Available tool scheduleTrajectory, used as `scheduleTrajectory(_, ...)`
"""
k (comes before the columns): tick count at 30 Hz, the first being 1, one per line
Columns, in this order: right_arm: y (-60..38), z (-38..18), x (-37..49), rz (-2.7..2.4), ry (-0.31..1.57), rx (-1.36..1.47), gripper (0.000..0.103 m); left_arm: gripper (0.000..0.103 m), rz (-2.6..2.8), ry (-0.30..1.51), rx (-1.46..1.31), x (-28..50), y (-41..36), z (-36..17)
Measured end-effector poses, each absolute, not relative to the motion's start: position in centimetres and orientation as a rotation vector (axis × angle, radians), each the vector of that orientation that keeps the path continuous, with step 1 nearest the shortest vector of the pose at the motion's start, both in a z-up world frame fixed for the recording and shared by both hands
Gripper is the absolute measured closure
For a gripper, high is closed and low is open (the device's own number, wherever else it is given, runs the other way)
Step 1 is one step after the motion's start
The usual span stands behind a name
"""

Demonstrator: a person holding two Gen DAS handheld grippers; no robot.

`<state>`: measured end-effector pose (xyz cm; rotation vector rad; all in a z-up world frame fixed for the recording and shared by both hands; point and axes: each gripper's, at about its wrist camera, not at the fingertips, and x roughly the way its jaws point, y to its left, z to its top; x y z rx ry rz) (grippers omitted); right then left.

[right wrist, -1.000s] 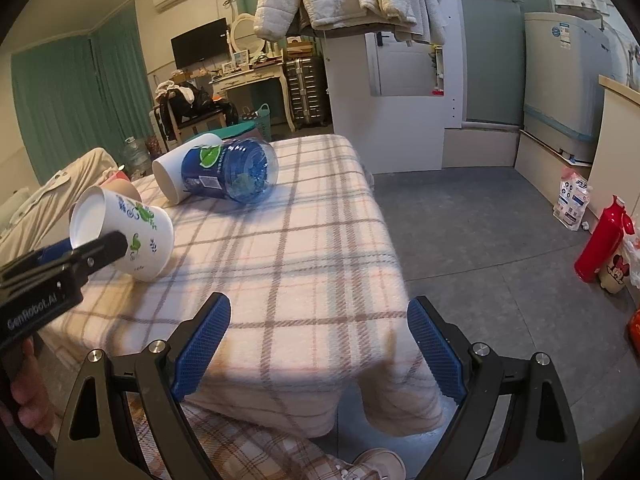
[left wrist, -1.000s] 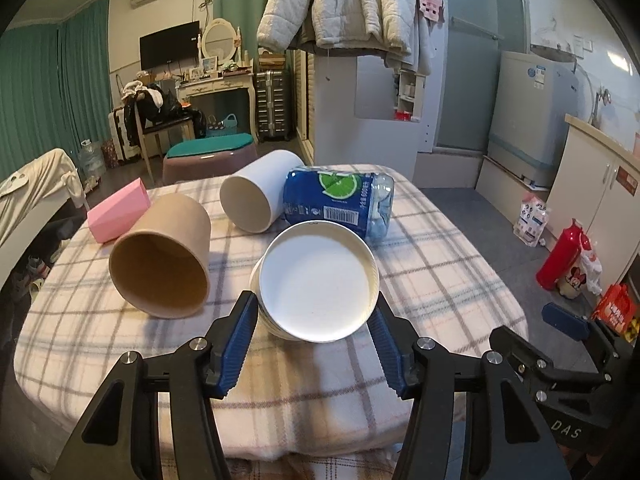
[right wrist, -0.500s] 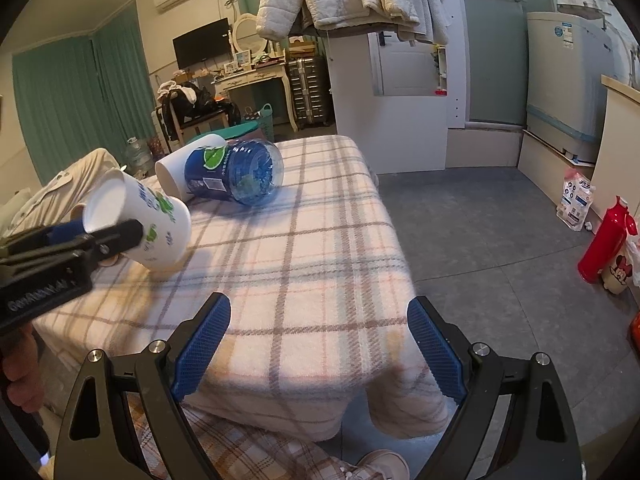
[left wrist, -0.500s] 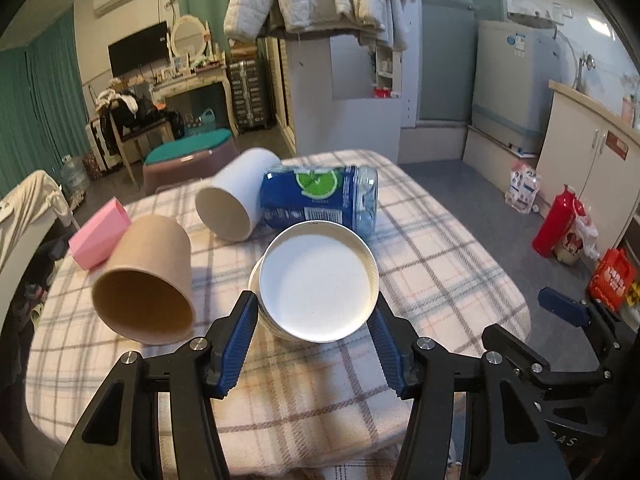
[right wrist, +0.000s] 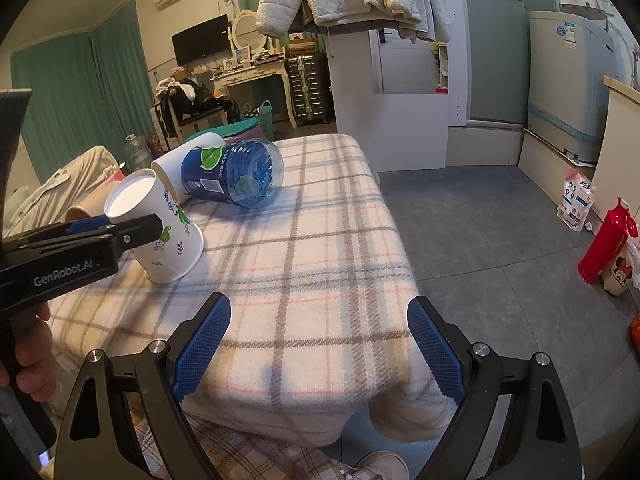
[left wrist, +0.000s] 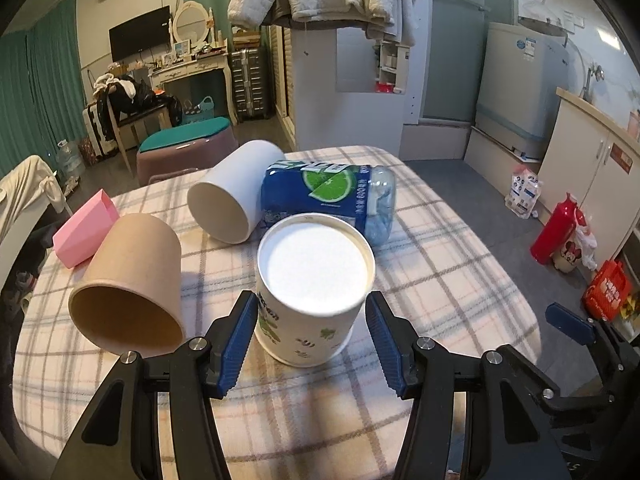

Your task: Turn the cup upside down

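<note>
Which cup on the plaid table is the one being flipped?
On the plaid tablecloth, look just in front of the blue lime-label plastic bottle lying on its side. The white paper cup with green prints sits base-up between the left gripper fingers; its brown and plain white neighbours lie sideways.

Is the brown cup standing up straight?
No, the brown cup is lying on its side on the checked tablecloth, its open mouth facing the camera.

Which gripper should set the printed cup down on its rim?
Left. The left gripper already clamps the printed cup, base up and tilted, its rim near the tablecloth. The right gripper hangs open at the table's near edge, holding nothing.
</note>
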<state>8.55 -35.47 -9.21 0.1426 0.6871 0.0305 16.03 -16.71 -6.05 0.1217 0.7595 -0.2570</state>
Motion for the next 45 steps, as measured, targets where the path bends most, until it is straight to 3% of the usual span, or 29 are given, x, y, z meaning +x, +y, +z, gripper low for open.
scheduleTrajectory(15, -34.1, -7.2, 7.3, 0.060, 0.640, 0.115, 0.013, 0.044, -0.225, 0.648, 0.068, 12.5, -13.8, -3.4)
scheduleTrajectory(17, -33.9, -6.7, 6.9, 0.066, 0.625, 0.109, 0.013, 0.040, -0.212, 0.607, 0.059, 11.5, -13.0, -2.8)
scheduleTrajectory(19, -33.7, -6.1, 6.3, 0.072, 0.602, 0.094, 0.013, 0.028, -0.189, 0.559, 0.047, 10.1, -12.1, -2.3)
scheduleTrajectory(26, -32.3, -4.9, 4.9, 0.099, 0.551, 0.047, 0.013, 0.023, -0.144, 0.453, 0.030, 6.4, -9.8, -2.0)
scheduleTrajectory(31, -30.8, -5.0, 3.9, 0.108, 0.542, 0.019, 0.013, 0.009, -0.116, 0.418, 0.017, 4.5, -8.4, -2.8)
scheduleTrajectory(45, -28.4, -4.3, 3.5, 0.173, 0.506, -0.013, 0.009, 0.000, 0.018, 0.379, -0.012, 2.4, -6.0, -2.7)
